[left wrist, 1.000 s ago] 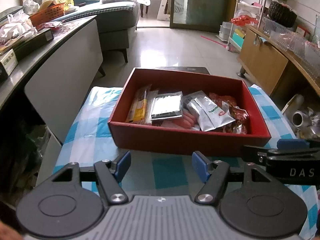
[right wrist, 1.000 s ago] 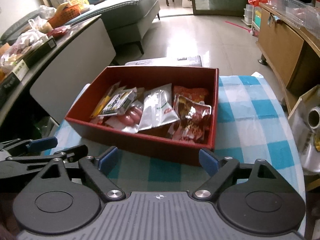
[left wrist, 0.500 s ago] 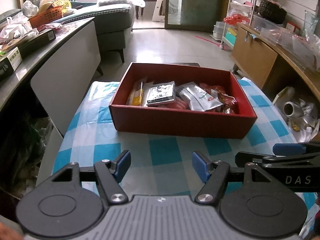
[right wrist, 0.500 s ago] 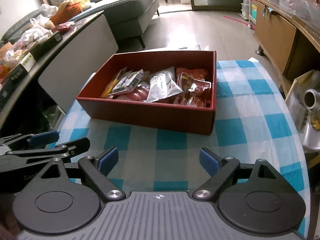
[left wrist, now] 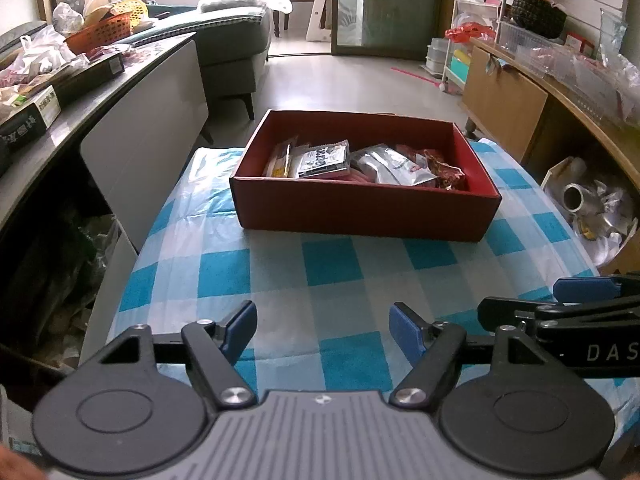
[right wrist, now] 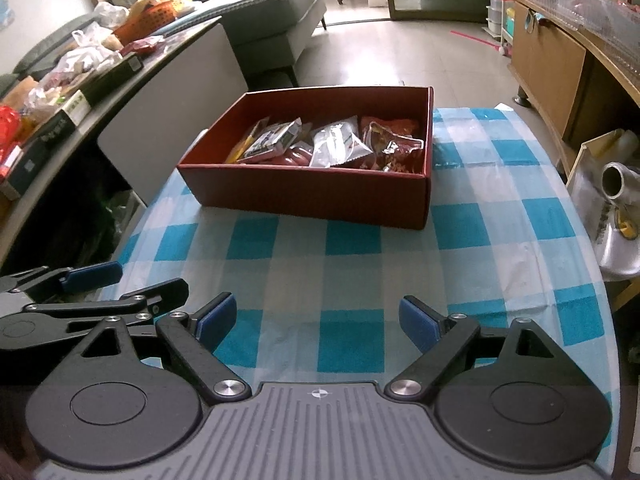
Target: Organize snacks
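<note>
A red box (left wrist: 360, 212) (right wrist: 312, 196) stands at the far end of the table with the blue-checked cloth (left wrist: 336, 264). It holds several snack packets: a yellow one, a black-and-white one (left wrist: 324, 158), a silver one (right wrist: 336, 142), pink sausages and red packets (right wrist: 394, 144). My left gripper (left wrist: 322, 330) is open and empty over the near part of the cloth, well back from the box. My right gripper (right wrist: 316, 320) is open and empty beside it, to its right.
A long dark counter (left wrist: 80, 92) with boxes, bags and an orange basket runs along the left. A wooden cabinet (left wrist: 504, 108) stands at the right. A carton with metal pots (left wrist: 592, 208) sits beside the table's right edge. A grey sofa (left wrist: 236, 36) is behind.
Both grippers have drawn back from the red box toward the near end of the table. Both stay open and empty. The box and its snacks have not moved.
</note>
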The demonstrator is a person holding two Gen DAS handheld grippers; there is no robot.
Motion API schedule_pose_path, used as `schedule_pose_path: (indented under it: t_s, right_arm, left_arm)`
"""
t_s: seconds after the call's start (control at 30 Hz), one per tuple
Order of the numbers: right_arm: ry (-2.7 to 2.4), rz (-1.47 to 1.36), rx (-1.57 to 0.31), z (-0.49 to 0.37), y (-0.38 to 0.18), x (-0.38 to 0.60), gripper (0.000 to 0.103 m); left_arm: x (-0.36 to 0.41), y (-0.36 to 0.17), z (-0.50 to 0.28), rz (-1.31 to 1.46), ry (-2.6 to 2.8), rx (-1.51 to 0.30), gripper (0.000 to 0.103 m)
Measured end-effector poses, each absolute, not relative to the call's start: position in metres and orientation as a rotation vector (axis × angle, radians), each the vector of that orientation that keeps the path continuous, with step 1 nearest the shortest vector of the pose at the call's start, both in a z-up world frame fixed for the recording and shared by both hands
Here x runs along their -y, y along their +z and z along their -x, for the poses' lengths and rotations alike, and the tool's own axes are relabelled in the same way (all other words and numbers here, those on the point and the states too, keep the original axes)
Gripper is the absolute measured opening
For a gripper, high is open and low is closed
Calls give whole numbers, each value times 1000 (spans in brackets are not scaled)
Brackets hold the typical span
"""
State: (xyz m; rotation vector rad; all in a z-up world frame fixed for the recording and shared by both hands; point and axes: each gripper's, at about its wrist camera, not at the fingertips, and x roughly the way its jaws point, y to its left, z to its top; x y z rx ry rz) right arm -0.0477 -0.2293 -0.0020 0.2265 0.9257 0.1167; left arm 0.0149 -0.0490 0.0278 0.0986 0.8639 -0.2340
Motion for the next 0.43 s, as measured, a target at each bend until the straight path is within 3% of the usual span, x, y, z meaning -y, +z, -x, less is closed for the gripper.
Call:
schedule_pose_path:
  t_s: [0.43]
  right_arm:
    - [134, -224, -926, 63, -1, 226, 93]
  left_arm:
    - [46, 27, 2, -121, -232, -859, 70]
